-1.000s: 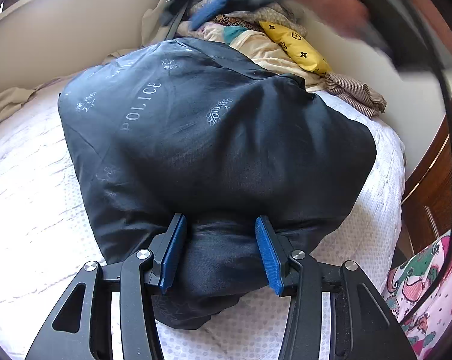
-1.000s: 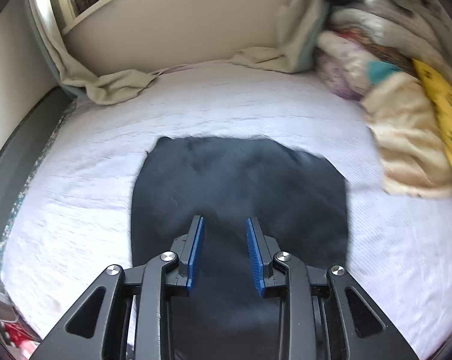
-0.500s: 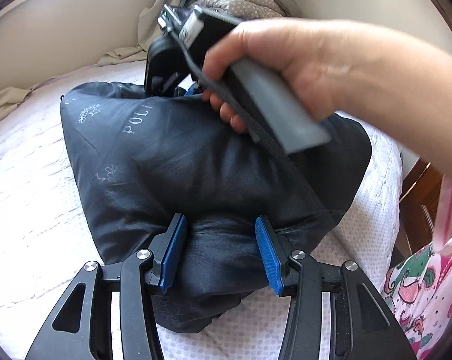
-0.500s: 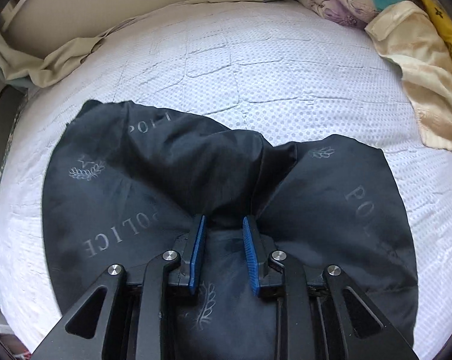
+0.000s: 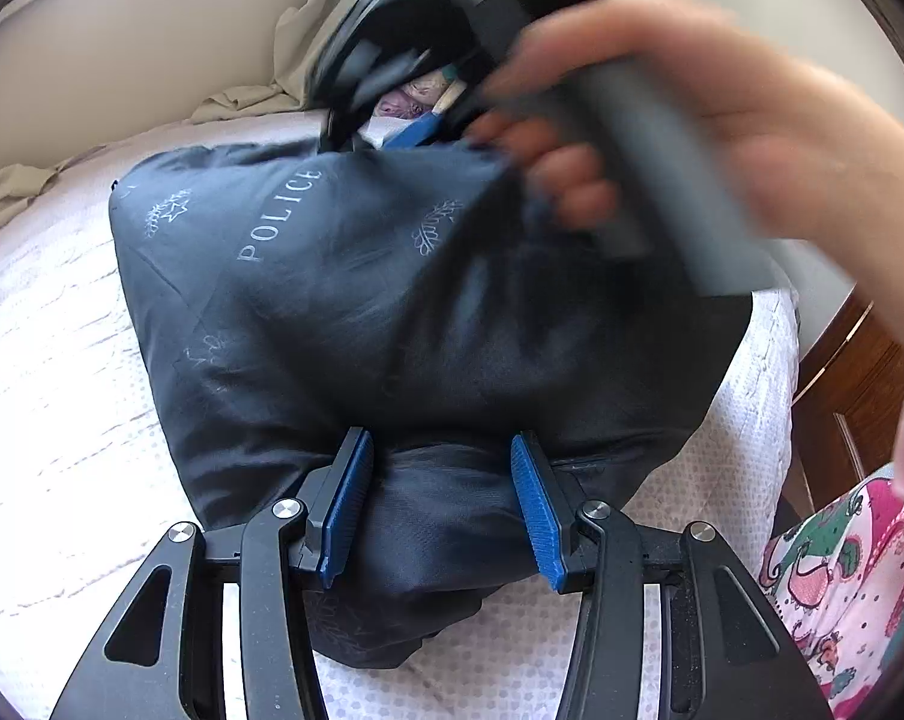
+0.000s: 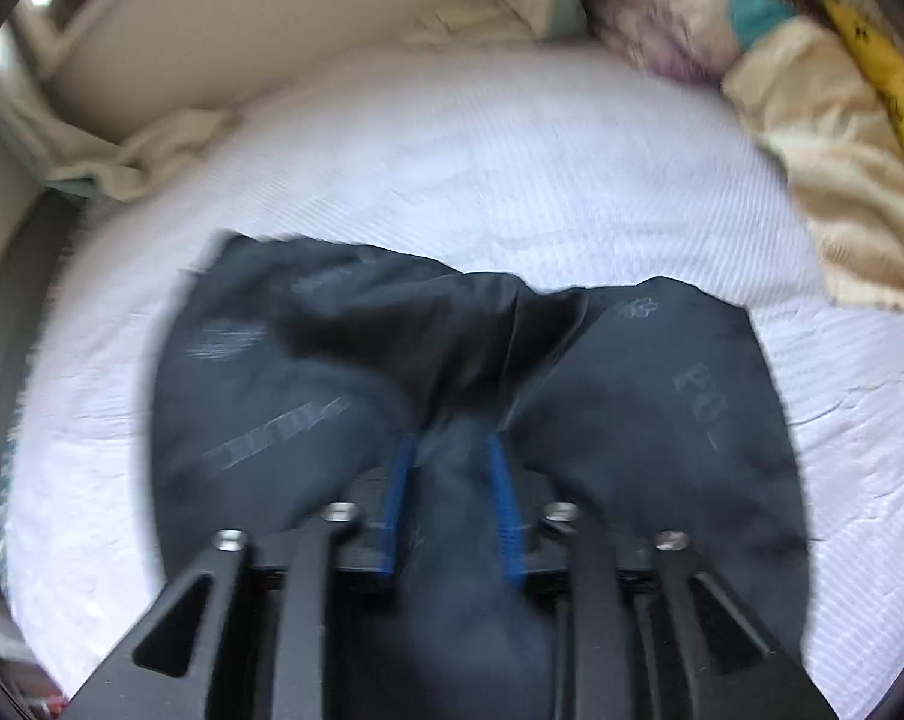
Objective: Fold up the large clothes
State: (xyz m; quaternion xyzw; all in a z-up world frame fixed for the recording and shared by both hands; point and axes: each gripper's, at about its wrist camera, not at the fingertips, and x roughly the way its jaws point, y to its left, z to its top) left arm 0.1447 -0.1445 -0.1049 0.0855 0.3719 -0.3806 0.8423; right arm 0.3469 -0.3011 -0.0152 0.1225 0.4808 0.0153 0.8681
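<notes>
The dark garment [image 5: 356, 312] is lying bunched near the mattress [image 5: 50, 396] edge. The left gripper [image 5: 440, 507] is clamping a thick fold, half-open; the right gripper [image 6: 452, 504] is opening around gathered cloth. Fabric appears light, limp, slippery: grip hems.

— Is any lettering showing on the dark garment [image 5: 356, 312]?
— "POLICE" is running in pale capitals up and left of the left hand-held gripper [image 5: 440, 504].
— And above the right hand-held gripper [image 6: 452, 498]?
— Only "PO" is reading clearly, up to its right; the rest is blurring.
</notes>
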